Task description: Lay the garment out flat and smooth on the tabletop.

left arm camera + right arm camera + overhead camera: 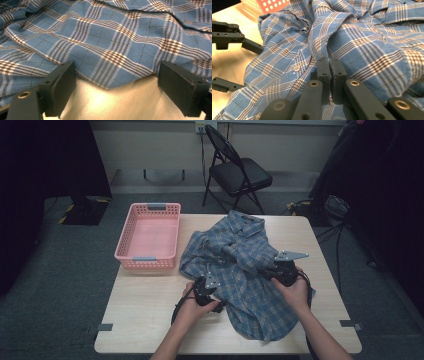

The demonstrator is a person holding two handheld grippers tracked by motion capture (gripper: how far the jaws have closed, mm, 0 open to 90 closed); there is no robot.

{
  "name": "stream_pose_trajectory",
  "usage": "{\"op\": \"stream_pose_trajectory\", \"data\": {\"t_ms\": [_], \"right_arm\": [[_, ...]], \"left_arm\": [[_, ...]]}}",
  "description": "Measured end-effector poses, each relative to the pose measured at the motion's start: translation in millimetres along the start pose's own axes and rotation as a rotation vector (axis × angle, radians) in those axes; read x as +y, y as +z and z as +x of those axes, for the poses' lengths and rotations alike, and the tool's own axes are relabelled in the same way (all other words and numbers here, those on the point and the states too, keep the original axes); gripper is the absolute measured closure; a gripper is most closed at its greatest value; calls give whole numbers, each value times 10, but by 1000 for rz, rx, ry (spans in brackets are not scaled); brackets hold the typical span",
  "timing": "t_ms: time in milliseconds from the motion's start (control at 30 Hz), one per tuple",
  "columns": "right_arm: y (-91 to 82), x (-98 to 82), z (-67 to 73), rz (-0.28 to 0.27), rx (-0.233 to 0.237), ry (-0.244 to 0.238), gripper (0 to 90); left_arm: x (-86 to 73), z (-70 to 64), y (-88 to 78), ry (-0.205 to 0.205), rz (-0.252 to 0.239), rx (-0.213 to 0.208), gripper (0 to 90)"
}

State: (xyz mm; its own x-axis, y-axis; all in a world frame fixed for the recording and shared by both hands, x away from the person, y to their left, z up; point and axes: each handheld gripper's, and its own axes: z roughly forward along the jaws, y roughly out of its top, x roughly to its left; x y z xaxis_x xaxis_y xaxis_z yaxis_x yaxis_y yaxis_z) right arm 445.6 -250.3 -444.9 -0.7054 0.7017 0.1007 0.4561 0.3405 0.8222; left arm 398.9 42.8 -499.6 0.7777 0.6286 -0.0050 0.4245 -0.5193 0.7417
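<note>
Right gripper (329, 62): jaws closed flat together over the plaid shirt (240, 270); whether a fold of cloth is pinched between them cannot be told. Left gripper (116, 85): jaws wide apart, straddling the shirt's near hem, with bare table (145, 320) between the pads. Shirt: crumpled across the table's middle and right, its lower edge close to the front rim. Pink basket (149, 236): at the table's left rear corner, just beside the shirt. Open tabletop lies front left. A folding chair (235, 167) stands beyond the table. No legible writing; a white button (297, 68) shows on the placket.
</note>
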Motion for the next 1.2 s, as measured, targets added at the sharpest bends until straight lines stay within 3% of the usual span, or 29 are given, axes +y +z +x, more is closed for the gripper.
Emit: {"op": "stream_pose_trajectory", "data": {"t_ms": [267, 533, 900, 1200], "right_arm": [[-120, 99, -85, 13, -10, 7, 886], [-275, 176, -229, 4, -2, 56, 885], [-552, 189, -425, -9, -59, 100, 885], [-700, 244, -543, -20, -103, 99, 885]], "left_arm": [[1, 2, 2, 0, -1, 0, 145], [1, 3, 2, 0, -1, 1, 145], [1, 3, 2, 1, -1, 3, 144], [1, 3, 2, 0, 0, 3, 144]]}}
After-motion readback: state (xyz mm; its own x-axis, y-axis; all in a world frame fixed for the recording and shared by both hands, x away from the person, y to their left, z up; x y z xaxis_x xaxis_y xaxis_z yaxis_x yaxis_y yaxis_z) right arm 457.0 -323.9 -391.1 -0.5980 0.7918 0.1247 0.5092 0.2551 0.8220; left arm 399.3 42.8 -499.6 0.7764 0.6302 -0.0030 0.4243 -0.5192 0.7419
